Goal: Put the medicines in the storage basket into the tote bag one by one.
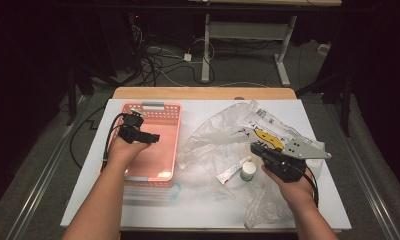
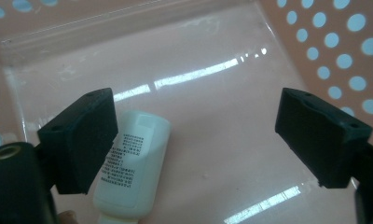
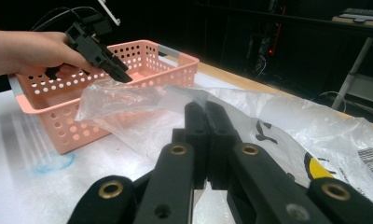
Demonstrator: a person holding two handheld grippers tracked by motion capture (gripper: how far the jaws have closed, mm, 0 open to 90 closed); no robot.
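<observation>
1. White board is covering the table (image 1: 153, 210), which is carrying everything in the high view.
2. Clear crumpled plastic bag (image 1: 213, 135) is lying across the middle and right of the table, its printed yellow-and-black part toward the right, its left edge touching the basket.
3. Pink perforated basket (image 1: 174, 135) is sitting on the left side, with a clear zip bag (image 2: 231, 60) lying flat on its floor.
4. Right tongs (image 1: 254, 148) are hovering over the plastic bag, jaws pressed together with nothing visible between them in the right gripper view.
5. Left tongs (image 1: 152, 137) are hanging over the basket, jaws standing wide apart and gripping nothing.
6. White bottle (image 2: 131, 172) with small printed text is lying inside the basket, just beside the left tongs' left-hand jaw in the left gripper view.
7. White tube (image 1: 233, 170) and a small green-and-white jar (image 1: 248, 171) are lying side by side on the plastic near the right tongs.
</observation>
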